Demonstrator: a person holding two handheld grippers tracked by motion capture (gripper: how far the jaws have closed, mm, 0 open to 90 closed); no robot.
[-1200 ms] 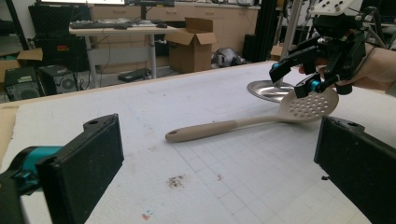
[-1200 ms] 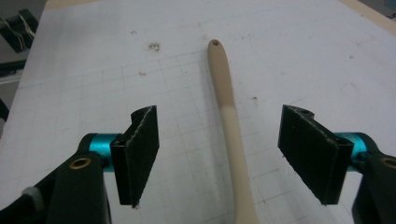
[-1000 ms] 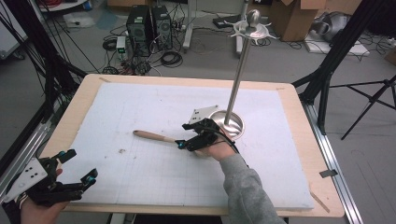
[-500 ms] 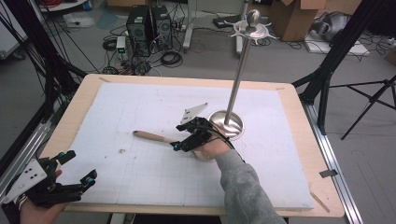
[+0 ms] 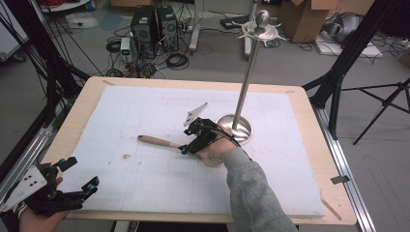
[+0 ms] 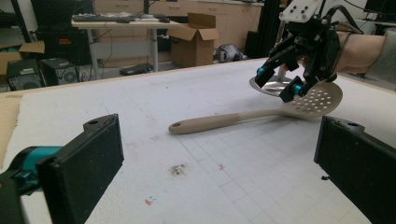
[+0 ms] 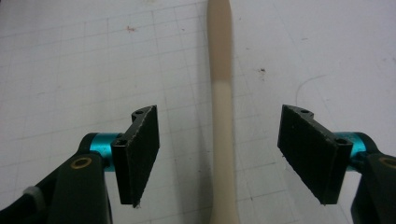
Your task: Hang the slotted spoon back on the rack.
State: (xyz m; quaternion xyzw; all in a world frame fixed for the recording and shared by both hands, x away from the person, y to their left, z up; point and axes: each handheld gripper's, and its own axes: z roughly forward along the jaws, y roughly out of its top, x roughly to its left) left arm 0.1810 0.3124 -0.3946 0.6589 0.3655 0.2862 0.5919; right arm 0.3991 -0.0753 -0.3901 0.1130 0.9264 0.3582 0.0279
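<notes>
right gripper (image 7: 219, 154) spread wide above the slotted spoon's (image 7: 220, 107) handle, untouching; left gripper (image 5: 72, 186) gaping at the table (image 5: 309, 101) edge.

I am counting one slotted spoon (image 6: 261, 114), one metal stand (image 5: 244, 87), one white mat (image 5: 145, 183), one table (image 5: 333, 159), and two grippers: left (image 5: 80, 175), right (image 5: 186, 140).

Slotted spoon (image 6: 261, 114): beige, matt, smooth plastic-looking body with a perforated bowl. Stand (image 5: 244, 92): polished metal pole and glossy dished base, mirror-bright. Table (image 5: 309, 145): pale unvarnished wood rim. Mat (image 5: 145, 169): white, matt, lightly gridded sheet, speckled with small marks. Right gripper (image 7: 219, 154): matt black pads, rough-edged, on glossy teal metal pins. Sleeve (image 5: 251, 193): grey knit cloth.
</notes>
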